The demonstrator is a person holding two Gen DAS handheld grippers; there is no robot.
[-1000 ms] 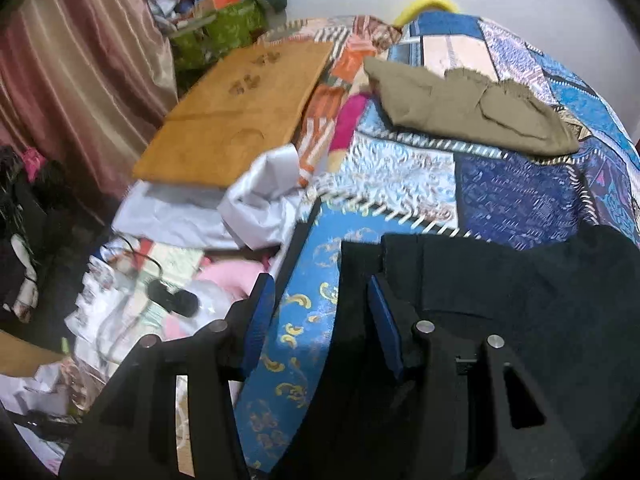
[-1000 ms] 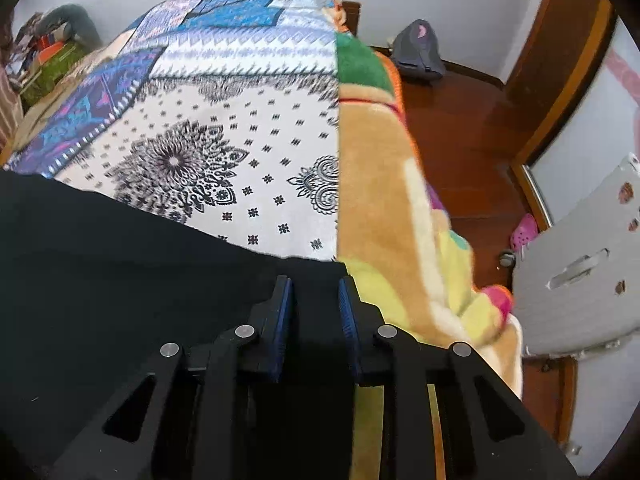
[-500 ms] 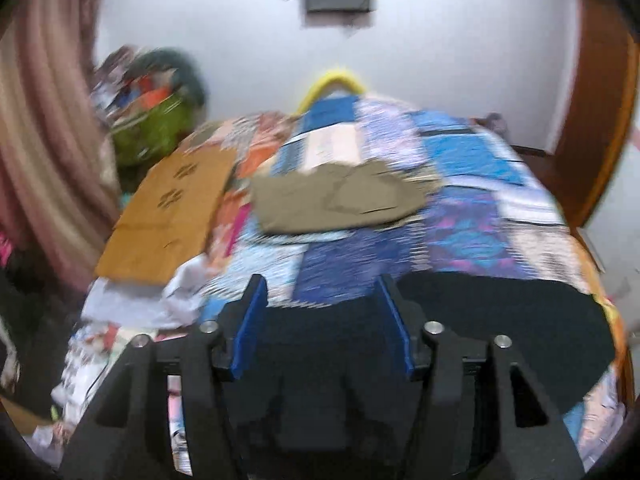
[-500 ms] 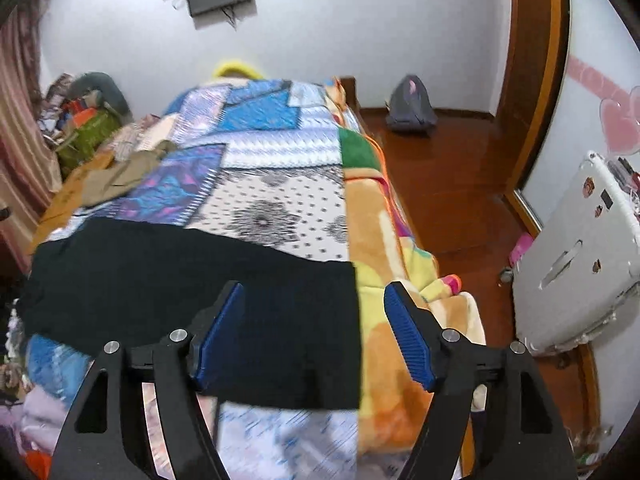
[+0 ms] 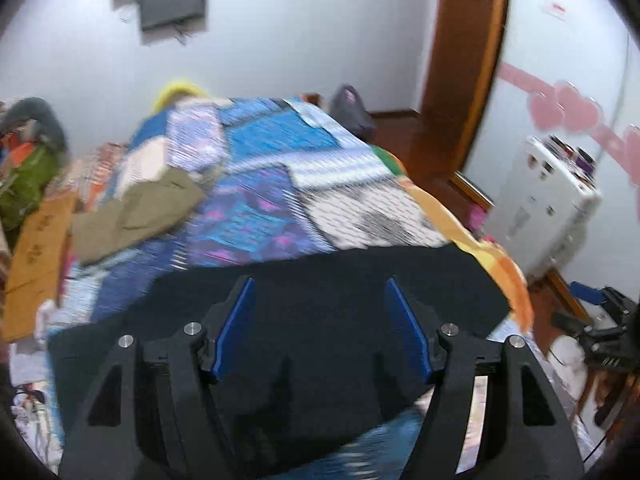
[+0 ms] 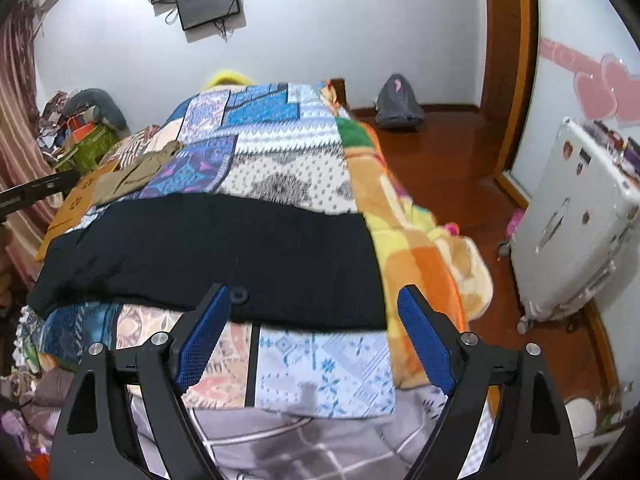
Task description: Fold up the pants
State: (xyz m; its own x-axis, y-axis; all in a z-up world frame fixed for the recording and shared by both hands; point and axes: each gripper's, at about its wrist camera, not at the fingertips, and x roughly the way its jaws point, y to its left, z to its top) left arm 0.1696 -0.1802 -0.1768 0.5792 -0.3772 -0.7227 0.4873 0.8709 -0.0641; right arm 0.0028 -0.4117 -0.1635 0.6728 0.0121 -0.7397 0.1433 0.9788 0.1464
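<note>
Black pants (image 6: 208, 256) lie crosswise, 9–3 o'clock, at 12 of right gripper (image 6: 314, 336) and left gripper (image 5: 320, 328); both jaws opening wide, nothing betw. them.

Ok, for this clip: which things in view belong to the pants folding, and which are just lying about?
Part of the job:
- black pants, spread flat across the bed
- left gripper, jaws opening, nothing between them
- right gripper, jaws opening, nothing between them

Just lying about:
- olive garment
- patchwork quilt
- white suitcase
- grey backpack
</note>
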